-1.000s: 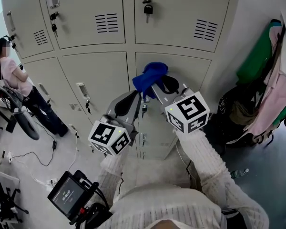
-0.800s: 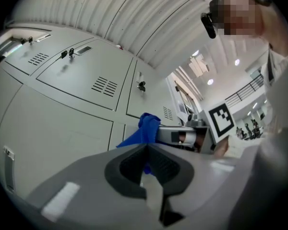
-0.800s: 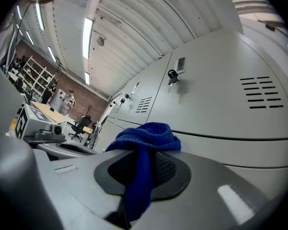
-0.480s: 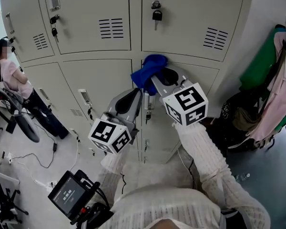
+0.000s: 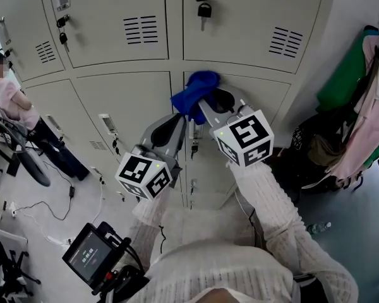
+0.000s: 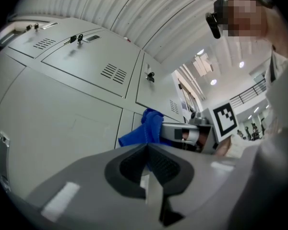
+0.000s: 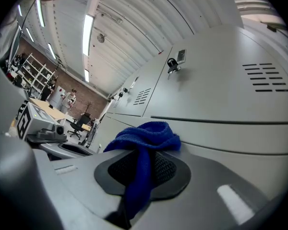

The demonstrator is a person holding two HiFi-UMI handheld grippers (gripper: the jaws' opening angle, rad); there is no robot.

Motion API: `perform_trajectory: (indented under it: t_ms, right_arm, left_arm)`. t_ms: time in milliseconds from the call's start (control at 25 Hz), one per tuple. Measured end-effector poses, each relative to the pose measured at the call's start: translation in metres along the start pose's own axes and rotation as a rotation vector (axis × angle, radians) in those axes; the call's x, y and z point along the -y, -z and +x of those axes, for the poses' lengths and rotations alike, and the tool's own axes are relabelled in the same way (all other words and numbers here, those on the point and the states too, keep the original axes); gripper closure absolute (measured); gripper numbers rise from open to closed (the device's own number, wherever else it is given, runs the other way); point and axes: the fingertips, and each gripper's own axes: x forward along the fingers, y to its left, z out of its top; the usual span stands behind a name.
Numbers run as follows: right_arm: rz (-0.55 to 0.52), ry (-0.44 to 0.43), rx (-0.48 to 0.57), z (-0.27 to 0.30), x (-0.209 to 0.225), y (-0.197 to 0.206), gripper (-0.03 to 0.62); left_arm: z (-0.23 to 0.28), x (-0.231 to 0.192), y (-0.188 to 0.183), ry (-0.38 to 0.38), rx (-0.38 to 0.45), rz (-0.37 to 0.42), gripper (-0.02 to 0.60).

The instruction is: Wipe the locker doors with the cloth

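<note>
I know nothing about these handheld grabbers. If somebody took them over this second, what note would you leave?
Right gripper: shut on the blue cloth, which sits at the top edge of the lower locker door.
Left gripper: shut, empty, beside the right one.
Done: no telling which doors are already wiped.
Left: wipe down this door, then probably the other locker doors.

Locker doors [image 5: 126, 106] of smooth, matt, pale grey painted metal. A blue cloth [image 7: 144, 138] of soft, nubbly fabric. The right gripper [image 7: 141, 169] and left gripper [image 6: 148, 164] have matt grey plastic shells, and the right one's black pads [image 7: 165, 169] are finely textured. A white ribbed knit sleeve [image 5: 265, 201]. At the near right, a slightly glossy grey floor [image 5: 360, 226].
</note>
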Motion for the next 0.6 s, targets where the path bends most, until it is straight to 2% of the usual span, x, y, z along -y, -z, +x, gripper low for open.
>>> perform_trajectory:
  t_ms: [280,600]
  right_arm:
    - [0.070,0.008,-0.092,-0.010,-0.011,0.049,0.537]
    - [0.176,0.011,-0.211,-0.023,-0.028,0.118,0.537]
  left_arm:
    - [-0.004,-0.002,0.036,-0.016,-0.055,-0.092,0.581]
    - [-0.012,0.004,0.089,-0.025,-0.165,-0.155,0.581]
